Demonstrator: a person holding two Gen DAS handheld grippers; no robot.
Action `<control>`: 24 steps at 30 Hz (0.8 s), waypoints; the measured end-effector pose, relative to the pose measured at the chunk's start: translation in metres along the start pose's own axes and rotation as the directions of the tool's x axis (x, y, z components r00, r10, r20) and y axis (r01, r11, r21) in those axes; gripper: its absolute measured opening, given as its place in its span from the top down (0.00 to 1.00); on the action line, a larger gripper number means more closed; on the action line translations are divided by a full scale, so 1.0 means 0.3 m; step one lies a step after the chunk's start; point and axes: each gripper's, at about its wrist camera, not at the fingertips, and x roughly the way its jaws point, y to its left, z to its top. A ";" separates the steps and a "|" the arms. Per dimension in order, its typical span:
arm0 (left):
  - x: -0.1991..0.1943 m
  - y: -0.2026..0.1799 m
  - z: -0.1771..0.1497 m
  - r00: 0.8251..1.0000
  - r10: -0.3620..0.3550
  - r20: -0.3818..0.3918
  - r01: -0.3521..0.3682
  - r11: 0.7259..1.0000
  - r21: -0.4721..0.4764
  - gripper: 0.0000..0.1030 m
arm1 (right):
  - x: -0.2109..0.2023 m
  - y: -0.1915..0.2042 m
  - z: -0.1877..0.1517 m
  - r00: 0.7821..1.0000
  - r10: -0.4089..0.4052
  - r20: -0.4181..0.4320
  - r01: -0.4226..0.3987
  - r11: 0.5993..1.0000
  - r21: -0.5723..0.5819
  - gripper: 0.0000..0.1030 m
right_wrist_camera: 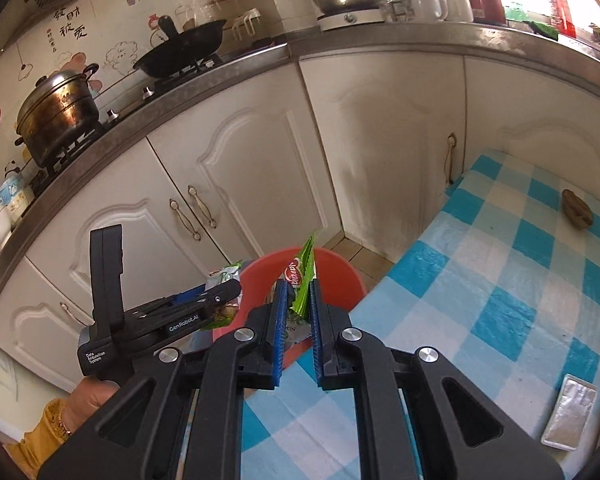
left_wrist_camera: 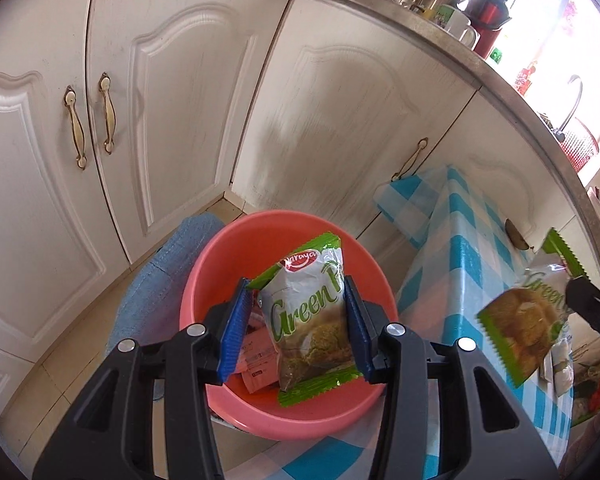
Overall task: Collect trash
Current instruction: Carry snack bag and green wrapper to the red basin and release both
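Two "Green" Naraya wrappers [left_wrist_camera: 312, 312] [right_wrist_camera: 302, 280], each in tongs, over pink tub [left_wrist_camera: 220, 256].

Pink papers [left_wrist_camera: 256, 354] in the basin [left_wrist_camera: 220, 264] half hidden behind the green wrapper [left_wrist_camera: 308, 312]; print perhaps too small to read. Second wrapper [left_wrist_camera: 528, 312] blurred, right gripper [left_wrist_camera: 592, 308] cut off at the edge.

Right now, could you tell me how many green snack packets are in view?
2. One green packet is held in the left gripper above the pink basin; the second packet is in the right gripper. The basin's other litter may hide more.
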 end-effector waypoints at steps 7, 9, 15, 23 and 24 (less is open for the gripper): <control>0.059 0.003 -0.009 0.999 0.021 -0.037 -0.020 1.000 0.013 0.55 | 0.125 0.029 -0.023 0.997 0.015 -0.075 -0.016 1.000 -0.016 0.88; 0.073 0.006 -0.012 0.999 0.023 -0.046 -0.022 1.000 0.012 0.55 | 0.146 0.032 -0.029 0.996 0.019 -0.089 -0.020 1.000 -0.014 0.88; 0.099 0.004 -0.024 0.997 0.027 -0.069 -0.026 0.999 0.026 0.55 | 0.177 0.036 -0.041 0.994 0.006 -0.108 -0.008 1.000 -0.024 0.87; 0.117 0.009 -0.031 0.995 0.056 -0.080 -0.054 0.998 0.029 0.26 | 0.207 0.024 -0.047 0.990 0.010 -0.141 -0.010 1.000 0.002 0.72; 0.115 0.012 -0.031 0.995 0.067 -0.077 -0.065 0.997 0.030 0.19 | 0.201 0.017 -0.048 0.991 0.008 -0.133 -0.006 1.000 0.014 0.57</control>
